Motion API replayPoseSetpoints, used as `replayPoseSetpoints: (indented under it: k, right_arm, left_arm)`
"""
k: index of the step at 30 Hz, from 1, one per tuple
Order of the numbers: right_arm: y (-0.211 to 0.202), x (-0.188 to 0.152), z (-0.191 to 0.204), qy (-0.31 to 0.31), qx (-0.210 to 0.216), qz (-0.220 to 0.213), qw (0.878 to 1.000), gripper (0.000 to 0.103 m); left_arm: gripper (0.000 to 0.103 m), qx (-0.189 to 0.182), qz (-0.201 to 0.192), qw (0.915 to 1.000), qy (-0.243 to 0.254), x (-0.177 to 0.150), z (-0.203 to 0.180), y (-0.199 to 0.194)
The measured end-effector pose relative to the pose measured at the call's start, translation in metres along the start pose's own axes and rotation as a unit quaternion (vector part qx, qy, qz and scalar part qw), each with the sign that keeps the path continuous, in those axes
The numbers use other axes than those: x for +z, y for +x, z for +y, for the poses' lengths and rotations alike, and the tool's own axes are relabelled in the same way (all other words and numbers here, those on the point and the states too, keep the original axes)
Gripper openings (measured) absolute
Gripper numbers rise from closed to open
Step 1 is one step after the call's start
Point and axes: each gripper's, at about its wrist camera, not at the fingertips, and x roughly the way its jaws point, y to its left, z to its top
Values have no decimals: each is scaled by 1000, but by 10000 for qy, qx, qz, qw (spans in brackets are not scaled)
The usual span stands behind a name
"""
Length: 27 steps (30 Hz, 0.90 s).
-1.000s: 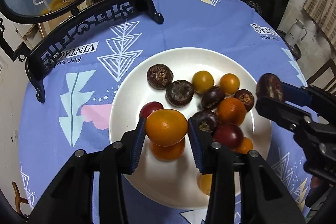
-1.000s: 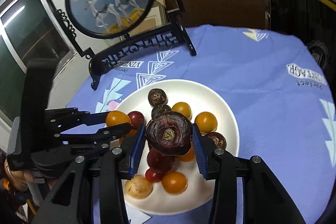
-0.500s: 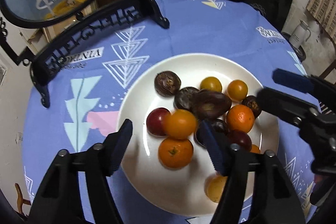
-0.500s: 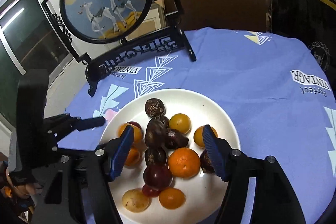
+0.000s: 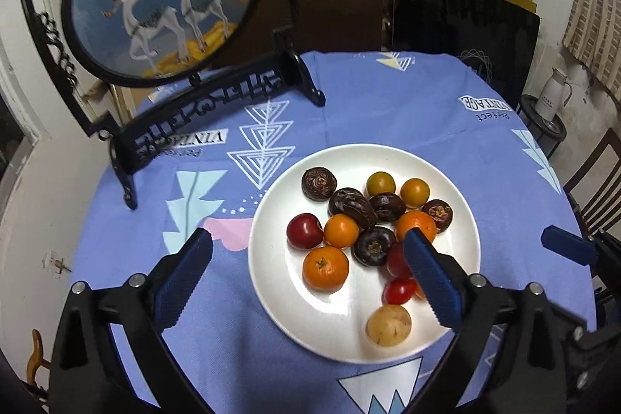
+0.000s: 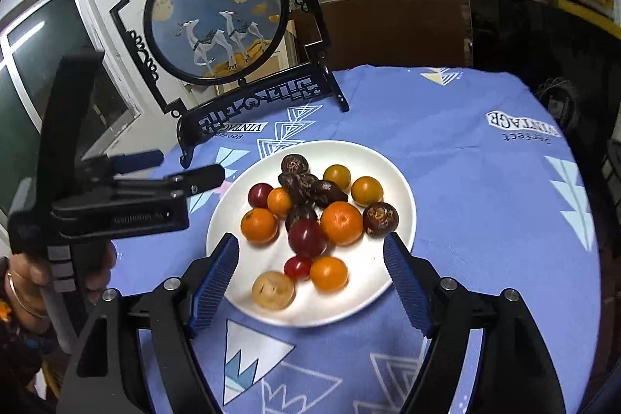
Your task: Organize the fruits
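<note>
The left gripper [image 5: 306, 274] is hanging over the near left part of the white plate [image 5: 271, 282] with its jaws spread wide and nothing between them. On the plate, a red plum [image 5: 304, 231] is lying leftmost, oranges [image 5: 325, 268] and dark brown fruits [image 5: 351, 206] are crowding the middle, and a pale yellow fruit [image 5: 389, 325] is sitting nearest. The right gripper [image 6: 310, 278] is also gaping wide and empty over the plate's near edge on the blue tablecloth [image 6: 465, 181].
</note>
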Motion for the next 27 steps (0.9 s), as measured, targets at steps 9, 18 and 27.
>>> replayPoseSetpoints:
  k: [9,18,27]
  right_arm:
    - [-36,-11,35,-345,-72,-293,9989,82]
    - [-54,-18,50,-310,-262,-440,9982,83]
    - [-59,-14,58,-257,-651,-561,9960,91]
  left_arm:
    - [98,66,-428,9990,-83,-16,2,-49]
    - [98,156,-393,9979,-494,-29,18,-66]
    - [98,398,-617,9970,-262,-30,16,-84]
